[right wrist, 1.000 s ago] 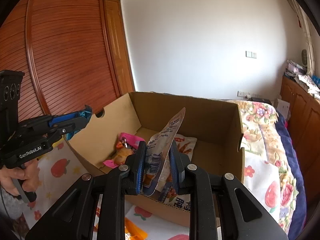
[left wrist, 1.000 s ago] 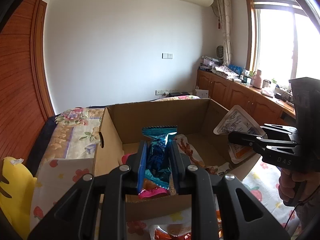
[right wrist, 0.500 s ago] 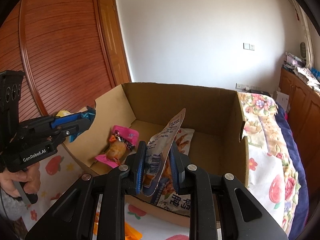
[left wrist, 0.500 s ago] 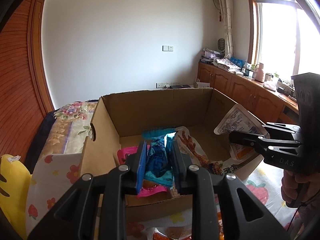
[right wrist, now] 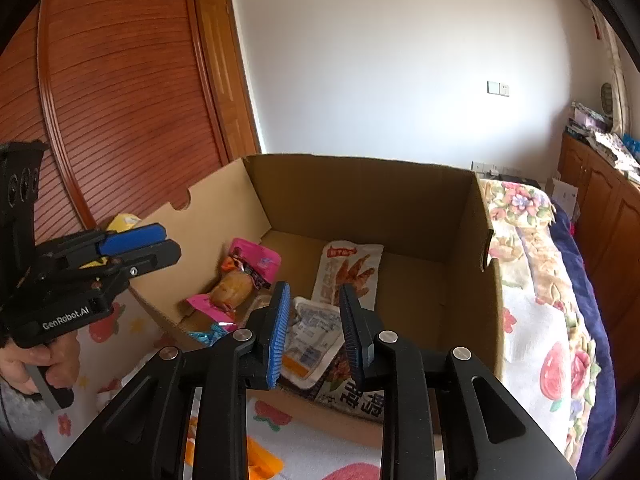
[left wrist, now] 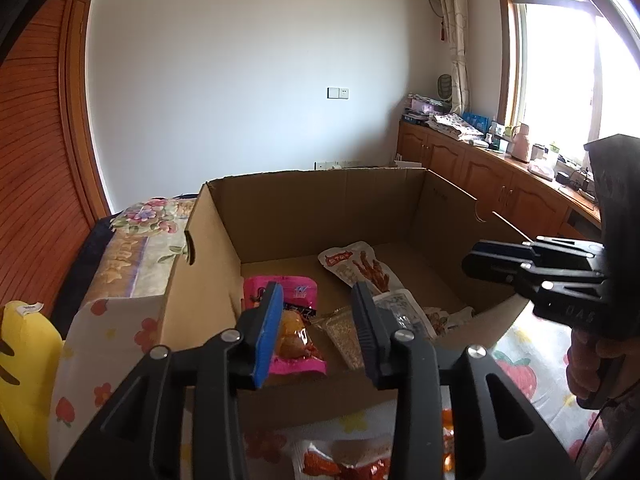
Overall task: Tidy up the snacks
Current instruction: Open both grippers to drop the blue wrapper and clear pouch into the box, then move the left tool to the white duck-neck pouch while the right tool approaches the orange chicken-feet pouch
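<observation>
While both jaws are opening with nothing pinched between them, the left hand-held gripper point(left wrist: 316, 322) and the right hand-held gripper point(right wrist: 314, 330) hang over the near edge of the cardboard box point(right wrist: 360, 196), which sits on a bed with a flowered cover point(right wrist: 536, 280). Inside the box lie a pink snack packet point(left wrist: 292, 320), a white packet printed with chicken feet point(right wrist: 348, 272) and a white packet with small print point(right wrist: 312, 336), which rests flat beneath the right hand-held gripper's gap. A blue wrapper point(right wrist: 208, 336) shows only as a crumpled corner by the box's near wall. In the left wrist view a clear pouch point(left wrist: 344, 336) is half covered by a finger, its contents hard to read. More packets point(left wrist: 344, 464) lie on the bed in front of the box, cut off by the frame and the gripper frames. Of the person, only fingers point(right wrist: 24, 364) on a handle show.
</observation>
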Demonstrator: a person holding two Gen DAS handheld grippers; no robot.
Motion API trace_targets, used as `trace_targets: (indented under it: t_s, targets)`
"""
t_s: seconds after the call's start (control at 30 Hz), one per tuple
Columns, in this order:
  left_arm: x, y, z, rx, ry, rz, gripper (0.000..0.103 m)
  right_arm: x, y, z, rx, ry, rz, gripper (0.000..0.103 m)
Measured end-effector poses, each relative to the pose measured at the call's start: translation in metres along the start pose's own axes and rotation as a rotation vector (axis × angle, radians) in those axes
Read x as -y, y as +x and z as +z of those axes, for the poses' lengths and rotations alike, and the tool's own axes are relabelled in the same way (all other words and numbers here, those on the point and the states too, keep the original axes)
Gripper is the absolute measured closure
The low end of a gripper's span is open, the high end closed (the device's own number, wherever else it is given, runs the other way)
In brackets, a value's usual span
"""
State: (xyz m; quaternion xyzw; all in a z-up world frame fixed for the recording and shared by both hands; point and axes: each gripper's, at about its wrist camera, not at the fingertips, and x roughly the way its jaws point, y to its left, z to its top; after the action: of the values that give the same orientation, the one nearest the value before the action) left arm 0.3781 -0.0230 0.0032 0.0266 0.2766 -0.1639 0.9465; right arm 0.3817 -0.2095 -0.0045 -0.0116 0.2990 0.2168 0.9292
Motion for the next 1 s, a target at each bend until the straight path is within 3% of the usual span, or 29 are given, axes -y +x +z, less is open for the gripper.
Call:
trace_targets:
  t_s: [0.47,0.63,1.0]
  targets:
    - [0.006,-0.062,-0.014,0.022,0.015,0.012,0.065,-0.033,-0.063,0.004,0.038,-0.051,-0.019,0.076]
    - [0.002,-0.08,-0.031,0.009,0.013,0.016,0.064,-0.047,-0.075,-0.009,0.018,-0.065,-0.013,0.072]
    - [-0.011,-0.091,-0.081,-0.064,0.005,0.041,0.063,-0.072,-0.061,-0.041,-0.069,-0.085,0.05,0.052]
